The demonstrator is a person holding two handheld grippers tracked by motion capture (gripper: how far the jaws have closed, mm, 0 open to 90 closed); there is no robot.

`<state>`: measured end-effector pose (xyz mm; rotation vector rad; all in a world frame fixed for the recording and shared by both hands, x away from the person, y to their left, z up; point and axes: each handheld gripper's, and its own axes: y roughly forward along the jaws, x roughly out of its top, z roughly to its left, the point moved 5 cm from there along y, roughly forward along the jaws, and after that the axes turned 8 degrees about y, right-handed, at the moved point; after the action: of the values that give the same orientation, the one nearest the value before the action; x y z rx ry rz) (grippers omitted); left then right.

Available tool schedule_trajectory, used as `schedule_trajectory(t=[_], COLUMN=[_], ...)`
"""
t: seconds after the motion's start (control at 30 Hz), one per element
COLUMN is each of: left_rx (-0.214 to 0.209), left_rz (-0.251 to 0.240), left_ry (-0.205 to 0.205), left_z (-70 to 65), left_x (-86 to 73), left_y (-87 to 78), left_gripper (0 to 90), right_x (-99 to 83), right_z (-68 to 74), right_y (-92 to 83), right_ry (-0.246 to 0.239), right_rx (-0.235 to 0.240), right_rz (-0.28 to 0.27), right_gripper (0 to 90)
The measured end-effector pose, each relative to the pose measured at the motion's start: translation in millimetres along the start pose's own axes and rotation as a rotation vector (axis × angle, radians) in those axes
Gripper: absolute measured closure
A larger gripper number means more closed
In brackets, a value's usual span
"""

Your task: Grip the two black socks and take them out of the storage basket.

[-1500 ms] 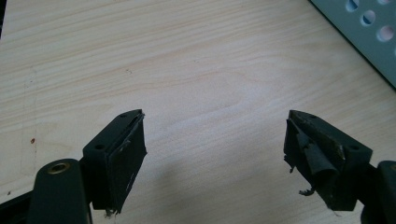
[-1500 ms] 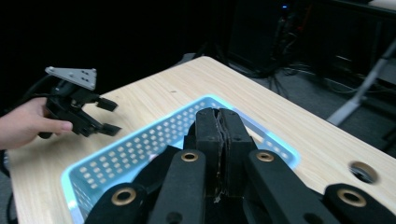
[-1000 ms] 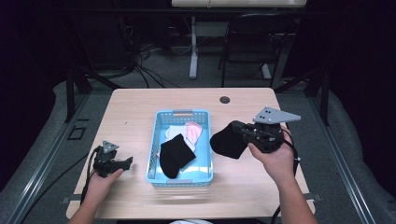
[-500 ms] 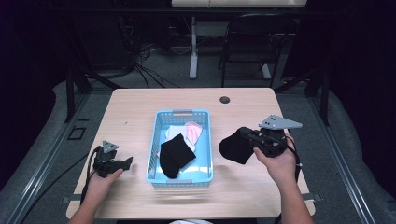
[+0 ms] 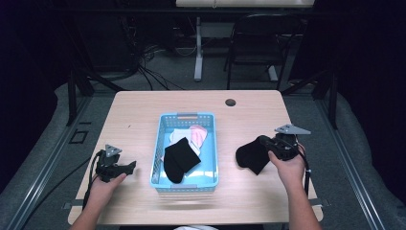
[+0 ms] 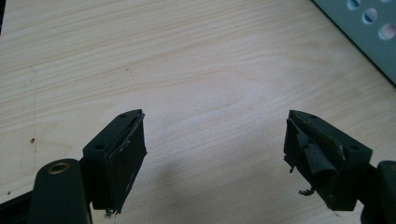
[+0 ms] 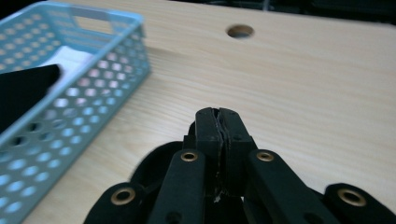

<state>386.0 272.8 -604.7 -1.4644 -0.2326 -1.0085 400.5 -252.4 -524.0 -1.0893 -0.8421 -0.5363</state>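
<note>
Black sock [image 5: 251,156] beside blue basket [image 5: 209,179]

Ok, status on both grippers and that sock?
Right gripper shut on black sock, low over table. Left gripper open, empty. Basket alongside, nothing in the way.

place: lab or recording studio | cues: bare wooden table [image 5: 143,115] lit amid dark surroundings | behind table: loose cables [image 5: 158,72] on grey floor, black chair [image 5: 253,52], stand leg [image 5: 197,52] | beside table: black frame struts [image 5: 76,88]
</note>
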Motion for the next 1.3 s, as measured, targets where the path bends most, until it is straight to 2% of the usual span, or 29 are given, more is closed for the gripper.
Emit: schedule_trajectory(t=[0.07, 0.1, 0.13, 0.23, 0.27, 0.37, 0.4, 0.47, 0.6, 0.67, 0.83, 0.9, 1.03, 1.1, 1.13, 1.17, 1.2, 1.23, 1.3], left_rx=[0.000, 0.000, 0.000, 0.001, 0.000, -0.002, -0.002, -0.002, -0.001, 0.000, 0.000, 0.000, 0.000, 0.000, 0.000, 0.000, 0.000, 0.000, 0.000], left_rz=[0.001, 0.001, 0.003, 0.002, 0.002, 0.003, 0.002, 0.002, -0.002, -0.002, 0.002, 0.001, 0.003, 0.003, 0.003, 0.003, 0.002, 0.002, 0.002], left_ry=[-0.001, -0.001, -0.001, -0.001, -0.001, 0.000, 0.000, 0.001, -0.004, -0.003, 0.001, 0.000, 0.000, 0.000, 0.001, 0.001, 0.000, 0.000, -0.001], left_z=[-0.3, -0.3, -0.4, -0.5, -0.5, -0.4, -0.4, -0.5, -0.5, -0.5, -0.5, -0.6, -0.5, -0.7, -0.8, -0.8, -0.7, -0.7, -0.6], left_x=[0.1, 0.1, 0.1, 0.2, 0.2, 0.2, 0.2, 0.2, 0.4, 0.3, 0.3, 0.4, 0.2, 0.2, 0.1, 0.1, 0.1, 0.1, 0.0], left_y=[0.1, 0.1, 0.3, 0.4, 0.2, -0.2, -0.2, -0.2, 0.1, 0.1, 0.0, 0.0, -0.1, 0.1, 0.0, 0.0, -0.1, -0.1, -0.1], left_gripper=[20.8, 20.8, 20.8, 20.8, 20.8, 20.8, 20.8, 20.8, 20.8, 20.8, 20.8, 20.8, 20.8, 20.8, 20.8, 20.8, 20.8, 20.8, 20.8], right_x=[-9.4, -11.6, -13.0, -14.9, -16.5, -19.1, -19.5, -20.1, -20.9, -21.6, -20.8, -19.2, -15.3, -11.9, -7.1, -7.1, -1.9, -1.9, 4.0], right_z=[-21.5, -26.5, -30.3, -36.1, -38.7, -40.9, -41.0, -41.2, -39.6, -38.8, -34.1, -30.1, -22.0, -14.4, -3.4, -3.4, 7.8, 7.8, 19.7], right_y=[9.6, 11.4, 13.6, 15.4, 17.3, 18.6, 18.7, 18.0, 18.5, 18.7, 19.3, 18.0, 18.0, 17.7, 17.7, 17.7, 16.9, 16.9, 16.2], right_ry=[0.061, 0.079, 0.097, 0.103, 0.117, 0.112, 0.111, 0.101, 0.094, 0.074, 0.052, 0.053, 0.055, 0.042, 0.020, 0.020, -0.013, -0.013, -0.040], right_rx=[-0.046, -0.051, -0.057, -0.073, -0.074, -0.107, -0.108, -0.122, -0.120, -0.141, -0.124, -0.116, -0.083, -0.061, -0.023, -0.023, -0.006, -0.006, 0.021], right_rz=[0.013, 0.022, 0.013, 0.019, 0.016, 0.012, 0.011, 0.007, 0.000, 0.006, -0.001, 0.017, 0.007, 0.009, -0.004, -0.004, -0.004, -0.004, -0.012], right_gripper=[87.4, 87.2, 87.0, 85.8, 78.0, 72.8, 69.2, 66.6, 62.3, 59.5, 56.7, 56.0, 55.0, 54.5, 54.4, 54.4, 54.4, 54.4, 54.4])
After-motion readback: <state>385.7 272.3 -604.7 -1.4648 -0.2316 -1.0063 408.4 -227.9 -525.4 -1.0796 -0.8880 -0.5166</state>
